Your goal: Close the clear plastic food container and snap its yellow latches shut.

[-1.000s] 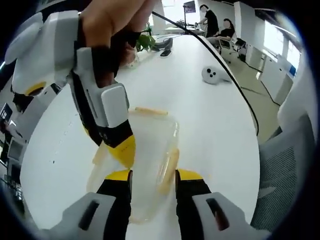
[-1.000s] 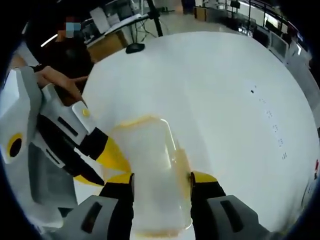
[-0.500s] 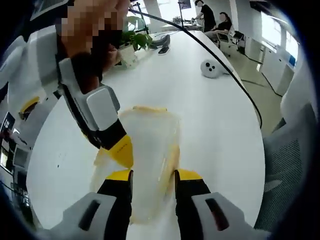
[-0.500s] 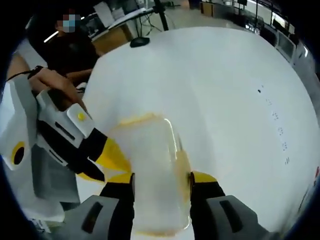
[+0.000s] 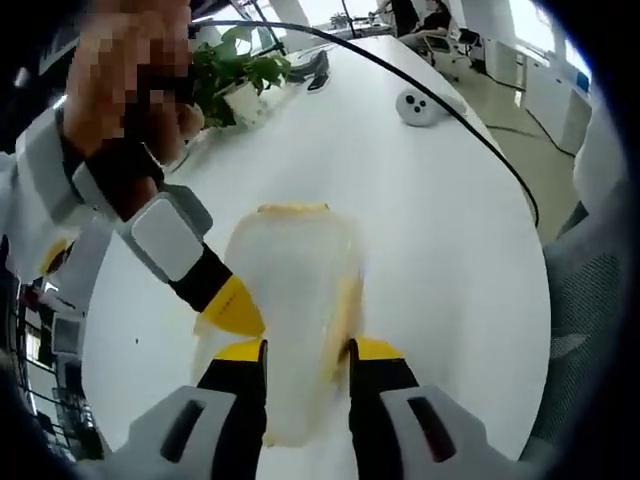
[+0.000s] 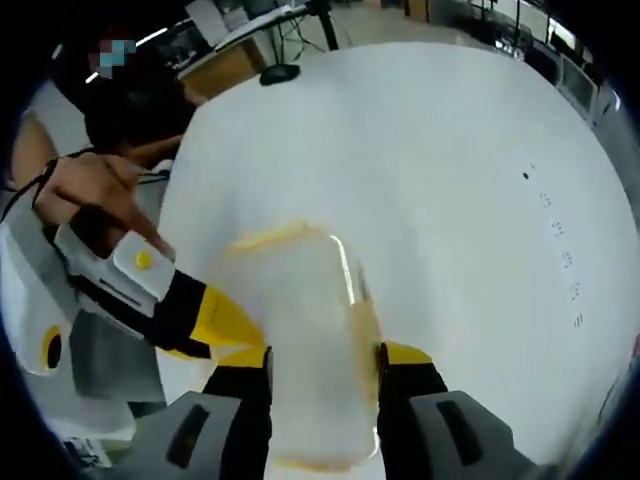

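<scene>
**Both grippers pinch the container; latches not clearly snapped**

The fingers of the left gripper point(image 5: 305, 350) are set a moderate width apart and they press on the two sides of the clear plastic container point(image 5: 290, 320), which sits between them. The right gripper point(image 6: 322, 355) does the same from the opposite end: its yellow-tipped fingers stand on each side of the same container point(image 6: 300, 350) and touch its walls. In each view the other gripper comes in from the side with its yellow tip against the container, the right gripper point(image 5: 232, 305) in the left gripper view and the left gripper point(image 6: 222, 322) in the right gripper view.

The container lies on the white table point(image 5: 420, 230), held at both ends by the grippers. A potted plant point(image 5: 238, 80) and a small white device point(image 5: 418, 106) stand well apart from it, at the far end of the table.

The lid seems to lie on the container already, because the top looks flat and closed, but the plastic is blurred and I cannot be sure. Yellow latches point(image 5: 292, 209) show along the edges; one more yellow latch point(image 6: 362, 330) is on the long side. Whether any of them is snapped down I cannot tell. My judgement is that the closing is done or almost done, and the pressing of the latches is what is left.
</scene>
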The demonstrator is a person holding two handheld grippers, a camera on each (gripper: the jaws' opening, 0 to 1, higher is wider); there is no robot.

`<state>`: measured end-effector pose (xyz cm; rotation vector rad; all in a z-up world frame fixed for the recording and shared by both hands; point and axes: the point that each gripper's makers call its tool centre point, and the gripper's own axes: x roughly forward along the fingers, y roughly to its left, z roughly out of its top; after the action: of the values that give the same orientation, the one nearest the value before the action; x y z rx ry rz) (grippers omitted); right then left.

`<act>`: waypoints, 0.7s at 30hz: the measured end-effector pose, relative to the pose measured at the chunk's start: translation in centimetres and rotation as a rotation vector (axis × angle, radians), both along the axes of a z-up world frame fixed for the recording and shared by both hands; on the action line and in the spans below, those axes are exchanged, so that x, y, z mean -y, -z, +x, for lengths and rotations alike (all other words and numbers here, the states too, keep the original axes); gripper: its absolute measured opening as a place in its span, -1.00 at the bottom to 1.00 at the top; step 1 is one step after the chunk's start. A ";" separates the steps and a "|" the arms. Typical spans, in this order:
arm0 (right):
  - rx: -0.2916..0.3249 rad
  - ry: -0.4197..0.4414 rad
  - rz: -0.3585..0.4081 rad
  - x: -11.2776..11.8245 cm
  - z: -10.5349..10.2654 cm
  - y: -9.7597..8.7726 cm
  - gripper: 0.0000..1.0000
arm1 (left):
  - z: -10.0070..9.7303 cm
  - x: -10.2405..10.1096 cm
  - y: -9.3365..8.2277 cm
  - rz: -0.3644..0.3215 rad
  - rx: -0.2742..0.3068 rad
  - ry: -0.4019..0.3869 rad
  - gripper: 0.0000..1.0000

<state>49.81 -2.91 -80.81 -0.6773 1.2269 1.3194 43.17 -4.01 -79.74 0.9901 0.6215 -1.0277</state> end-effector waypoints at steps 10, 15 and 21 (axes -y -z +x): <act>0.011 0.004 0.010 -0.3 -0.2 0.0 -0.23 | 0.6 -0.8 -0.1 0.002 0.009 -0.005 -0.44; 0.015 0.005 0.019 -0.5 -0.3 -0.2 -0.22 | 0.6 -0.5 -0.1 0.006 0.009 -0.002 -0.43; 0.005 -0.009 0.017 -0.7 -0.4 -0.5 -0.20 | 0.6 -0.2 -0.1 0.003 0.011 0.001 -0.40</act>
<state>49.40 -2.25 -80.29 -0.6744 1.2084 1.3341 43.79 -3.77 -79.61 0.9980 0.6133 -1.0217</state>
